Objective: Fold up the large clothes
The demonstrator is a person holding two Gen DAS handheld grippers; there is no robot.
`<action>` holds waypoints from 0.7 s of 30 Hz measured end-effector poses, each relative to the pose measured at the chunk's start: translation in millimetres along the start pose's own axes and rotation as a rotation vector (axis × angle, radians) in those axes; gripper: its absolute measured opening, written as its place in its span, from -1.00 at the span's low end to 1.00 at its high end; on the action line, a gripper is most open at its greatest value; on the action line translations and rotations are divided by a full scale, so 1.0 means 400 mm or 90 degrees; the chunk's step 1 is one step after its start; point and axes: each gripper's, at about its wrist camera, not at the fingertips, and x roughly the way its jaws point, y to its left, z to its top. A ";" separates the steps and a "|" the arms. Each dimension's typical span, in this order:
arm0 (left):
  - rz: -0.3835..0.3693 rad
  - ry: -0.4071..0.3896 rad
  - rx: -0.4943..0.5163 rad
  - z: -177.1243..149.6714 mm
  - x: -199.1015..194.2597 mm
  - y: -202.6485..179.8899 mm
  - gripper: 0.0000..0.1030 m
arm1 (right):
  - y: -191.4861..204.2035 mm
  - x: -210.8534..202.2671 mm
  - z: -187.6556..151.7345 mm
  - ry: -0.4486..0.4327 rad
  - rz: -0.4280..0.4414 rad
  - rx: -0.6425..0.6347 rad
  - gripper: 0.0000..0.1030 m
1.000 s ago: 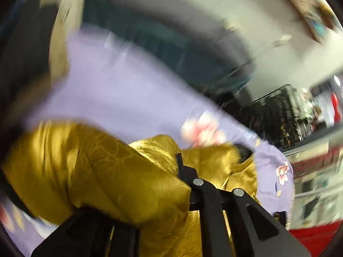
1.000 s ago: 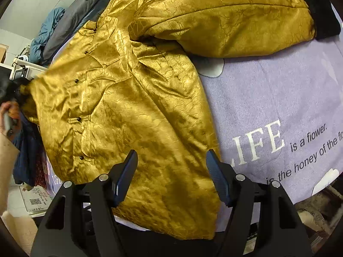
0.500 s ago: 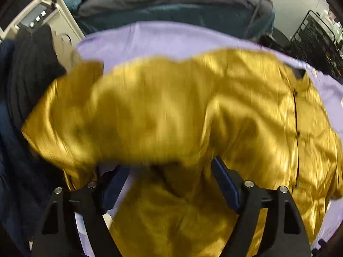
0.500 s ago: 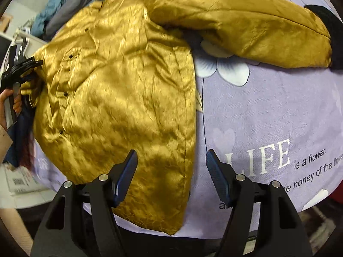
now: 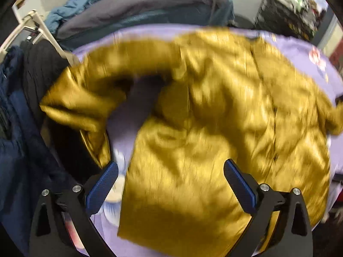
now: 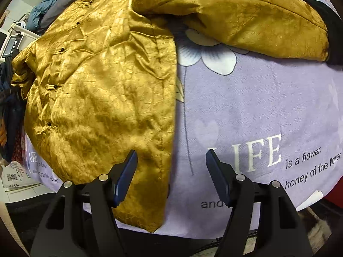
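Note:
A shiny gold jacket (image 6: 103, 90) lies spread on a lilac sheet (image 6: 246, 111), its front buttons facing up. One sleeve (image 6: 246, 15) stretches to the right and ends in a black cuff (image 6: 330, 27). In the left wrist view the jacket (image 5: 214, 128) is blurred, with its other sleeve (image 5: 90, 90) curling to the left over the bed's edge. My left gripper (image 5: 169, 184) hovers over the jacket's side hem, its jaws opening wide, pads clear of the cloth. My right gripper (image 6: 171, 171) stands open above the jacket's lower right edge, holding nothing.
A grey and blue bedding pile (image 5: 139, 10) lies beyond the sheet. Dark navy and black clothes (image 5: 19, 128) hang at the left. A black wire rack (image 5: 285, 15) stands at the far right. Printed words (image 6: 268, 154) mark the sheet. Papers (image 6: 15, 177) lie on the floor.
My left gripper let go of the gold sleeve it was shut on, opened wide and swung down over the jacket. The sleeve dropped at the left. The right gripper barely shifted.

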 end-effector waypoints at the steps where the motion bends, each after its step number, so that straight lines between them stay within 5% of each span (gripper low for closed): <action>1: -0.004 0.023 0.005 -0.024 0.019 -0.001 0.88 | -0.008 0.006 -0.001 0.005 0.002 0.003 0.28; 6: -0.060 0.131 -0.017 -0.135 0.121 -0.017 0.88 | -0.015 0.067 -0.023 0.051 0.030 0.012 0.28; 12: -0.044 0.132 0.053 -0.194 0.131 -0.098 0.84 | 0.028 0.103 -0.075 0.072 0.072 -0.041 0.28; 14: -0.047 0.135 0.073 -0.199 0.121 -0.115 0.59 | 0.041 0.097 -0.084 0.070 0.073 -0.068 -0.07; 16: -0.051 0.136 0.084 -0.203 0.105 -0.127 0.33 | 0.047 0.090 -0.087 0.067 0.081 -0.079 -0.65; 21: -0.090 0.152 0.097 -0.211 0.059 -0.135 -0.40 | 0.057 0.030 -0.102 0.042 0.085 -0.115 -0.87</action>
